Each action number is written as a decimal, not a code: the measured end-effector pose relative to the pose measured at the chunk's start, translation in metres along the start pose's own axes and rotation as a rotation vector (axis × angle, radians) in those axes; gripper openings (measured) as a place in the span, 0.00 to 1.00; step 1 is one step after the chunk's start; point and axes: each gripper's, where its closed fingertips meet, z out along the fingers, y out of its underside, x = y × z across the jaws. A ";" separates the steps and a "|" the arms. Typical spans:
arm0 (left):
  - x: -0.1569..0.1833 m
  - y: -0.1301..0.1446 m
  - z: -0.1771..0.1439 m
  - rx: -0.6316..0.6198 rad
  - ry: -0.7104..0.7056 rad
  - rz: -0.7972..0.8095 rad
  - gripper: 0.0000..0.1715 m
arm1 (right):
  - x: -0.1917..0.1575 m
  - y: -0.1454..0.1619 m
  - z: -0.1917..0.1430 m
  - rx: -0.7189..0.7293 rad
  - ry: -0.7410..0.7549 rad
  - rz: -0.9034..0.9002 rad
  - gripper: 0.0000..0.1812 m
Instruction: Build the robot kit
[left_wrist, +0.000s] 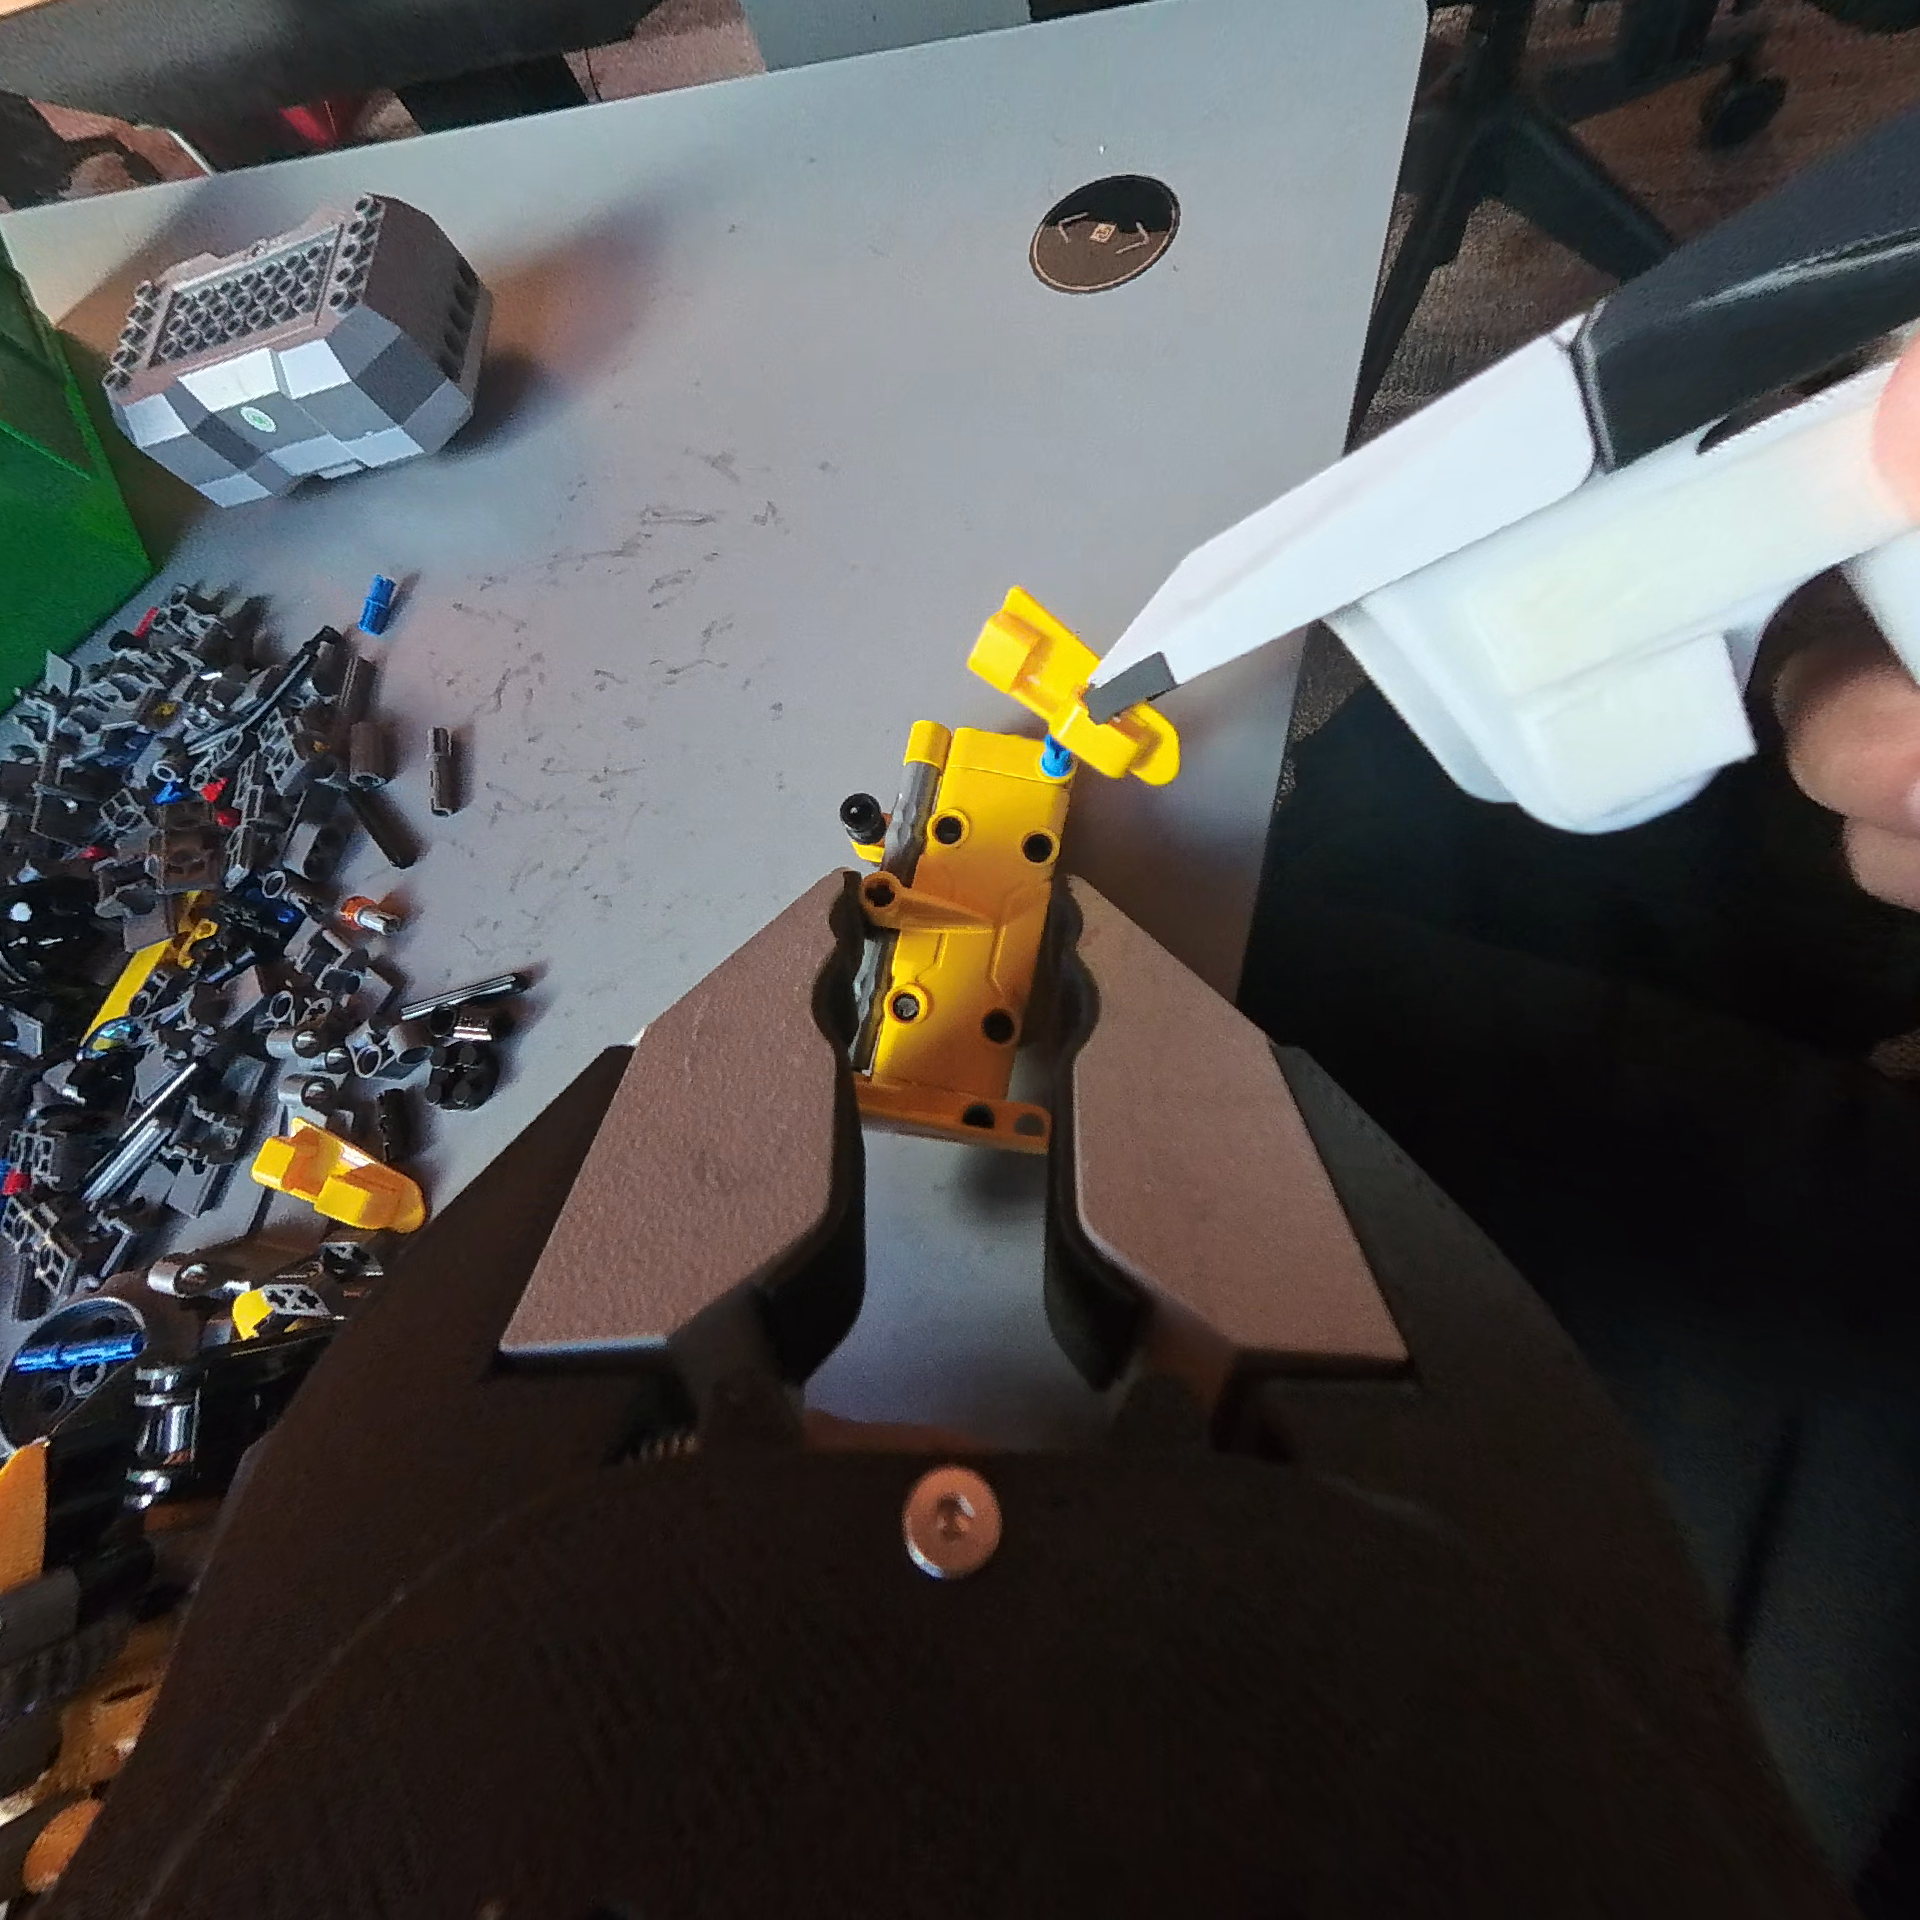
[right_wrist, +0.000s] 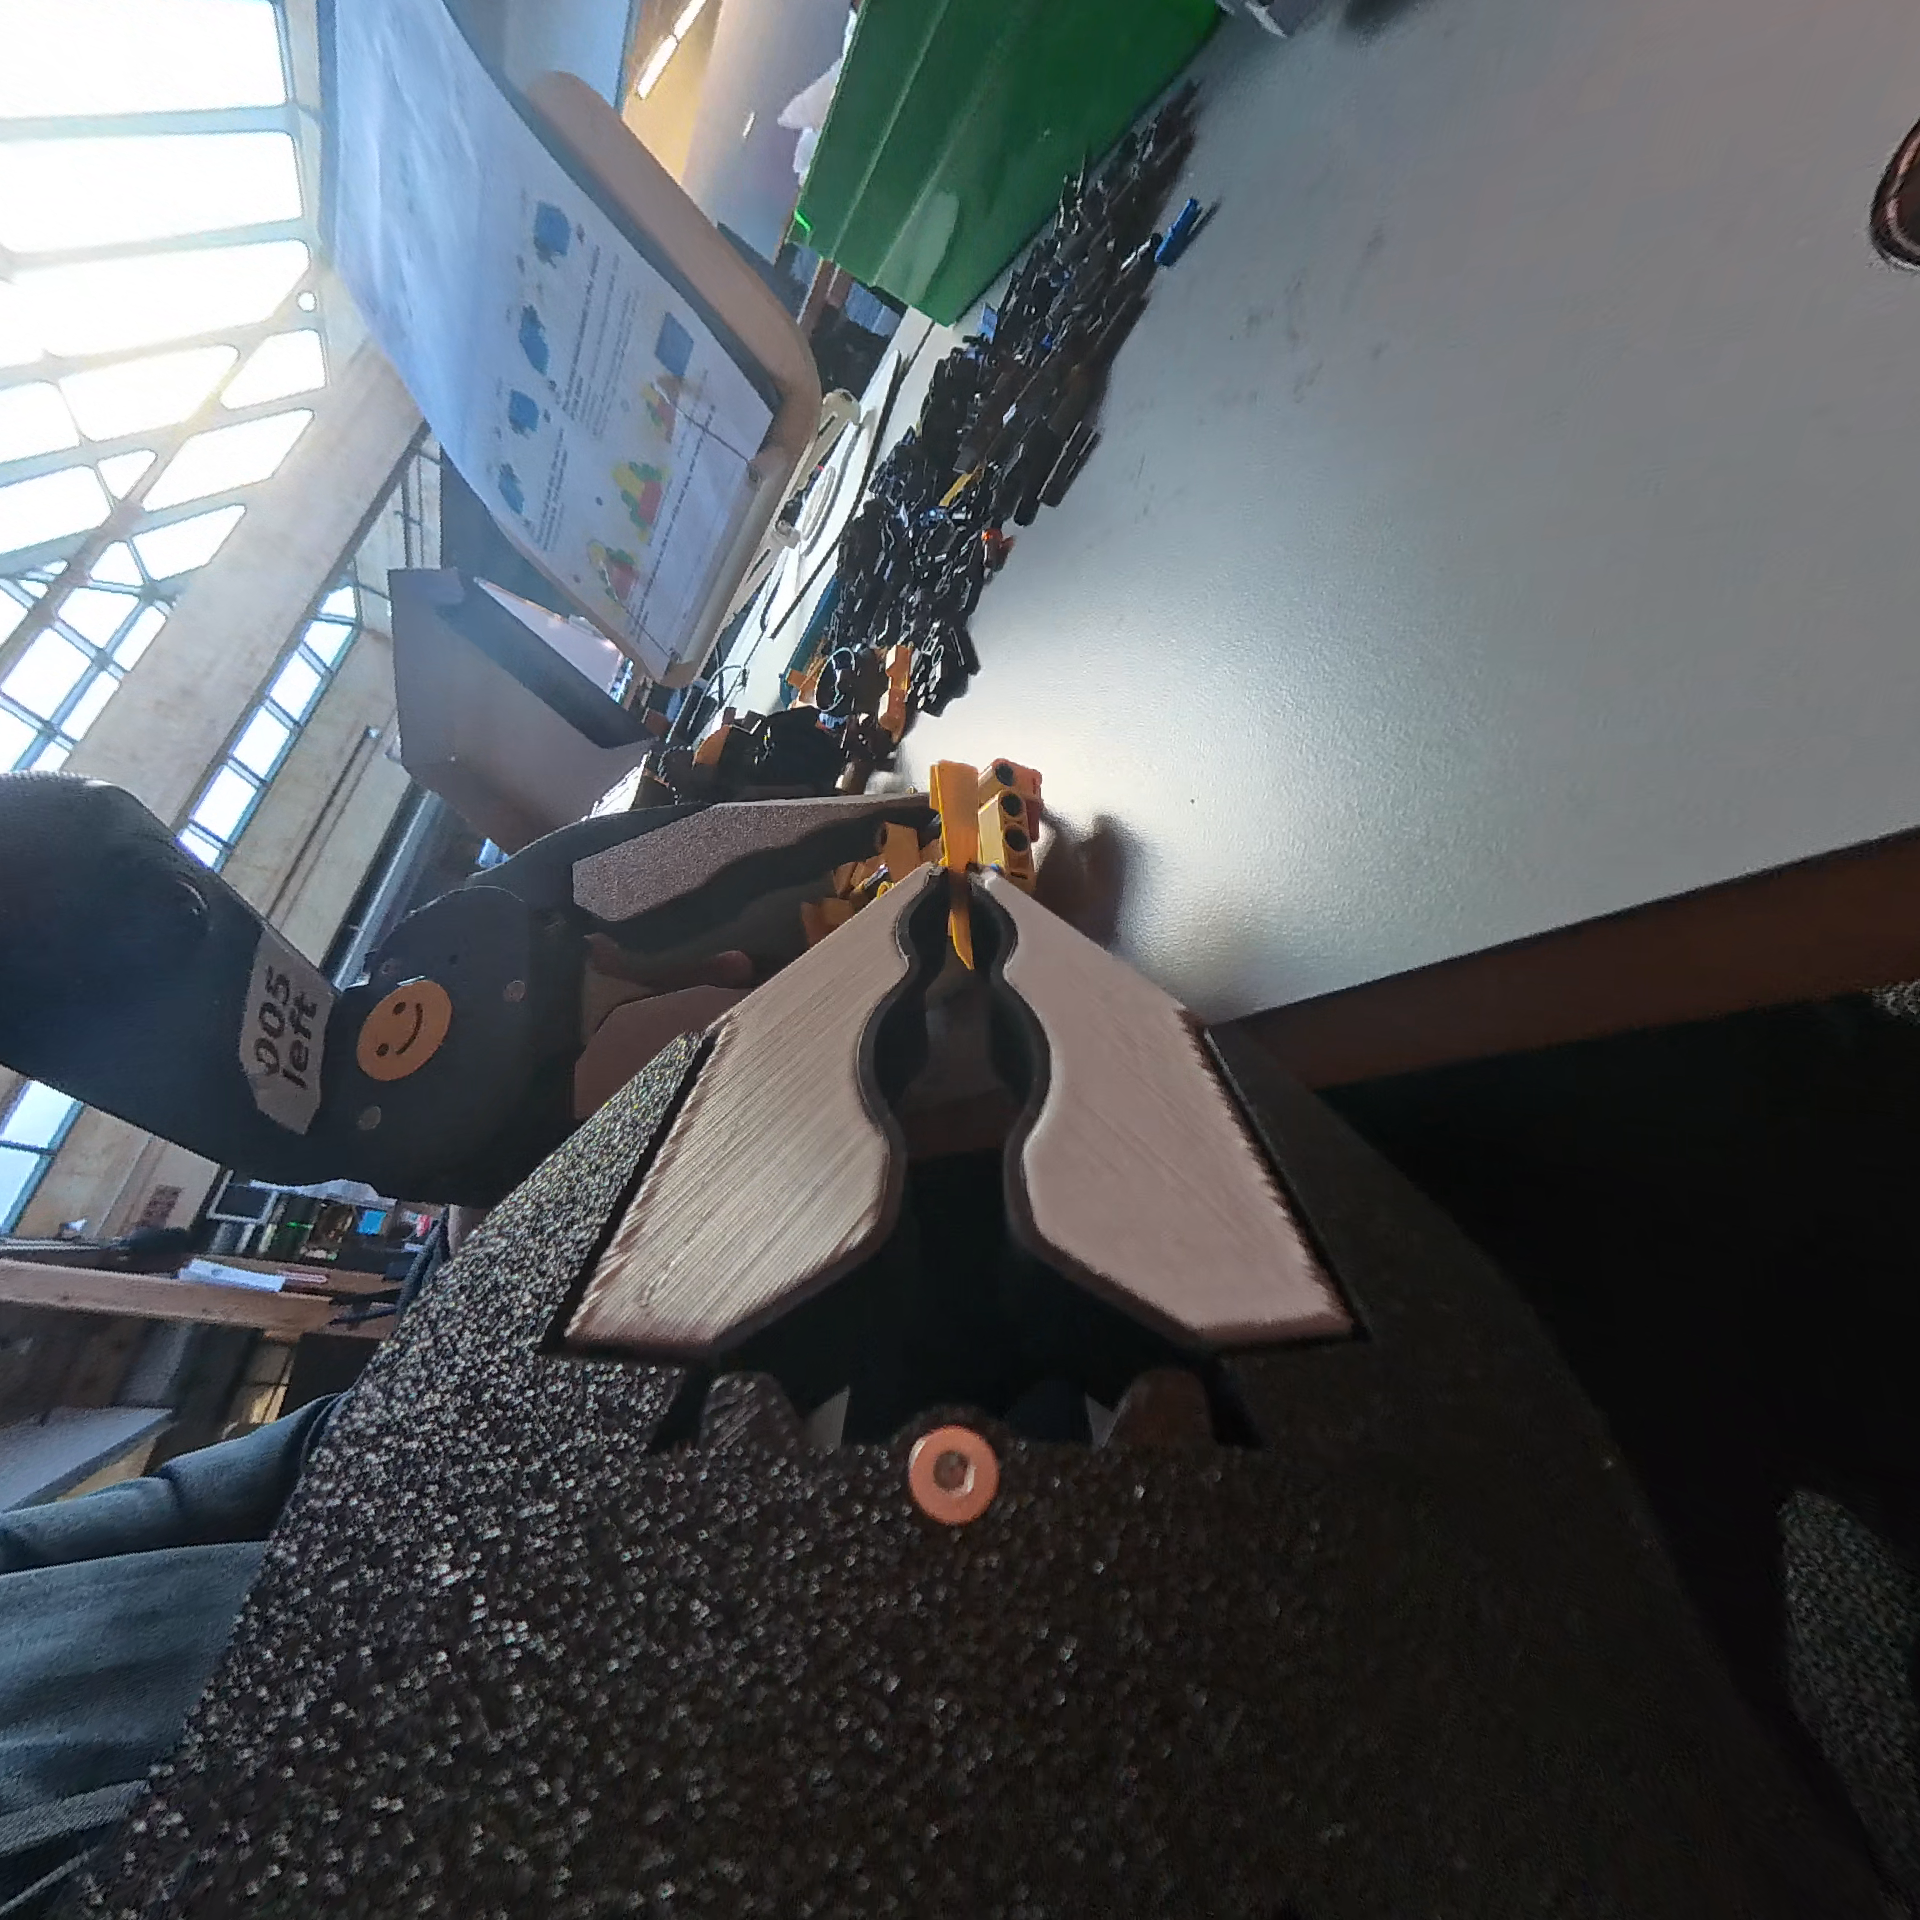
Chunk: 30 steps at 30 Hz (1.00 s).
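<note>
My left gripper is shut on a yellow brick assembly with round holes, held just above the grey table near its right edge. A blue pin sticks out of the assembly's far end. My right gripper, white-fingered, is shut on a flat yellow panel piece. In the left wrist view its fingertip pinches that panel right at the blue pin. In the right wrist view the left gripper comes in from the left, holding the assembly.
A heap of loose dark, yellow and blue brick parts covers the table's left side. A grey block model stands at the far left beside a green box. A round cable hole is at the far right. An instruction sheet stands behind. Only a small space, under 4 cm, lies between the two pairs of fingers.
</note>
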 end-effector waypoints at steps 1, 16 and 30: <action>0.000 0.000 0.000 0.000 0.000 0.000 0.19 | 0.000 0.001 0.000 -0.001 0.001 -0.002 0.01; -0.001 0.000 0.000 -0.001 0.004 -0.010 0.19 | 0.001 0.001 0.003 -0.005 0.168 -0.353 0.02; -0.002 0.000 0.000 0.002 -0.008 0.007 0.19 | 0.002 0.001 0.005 -0.101 0.316 -0.665 0.01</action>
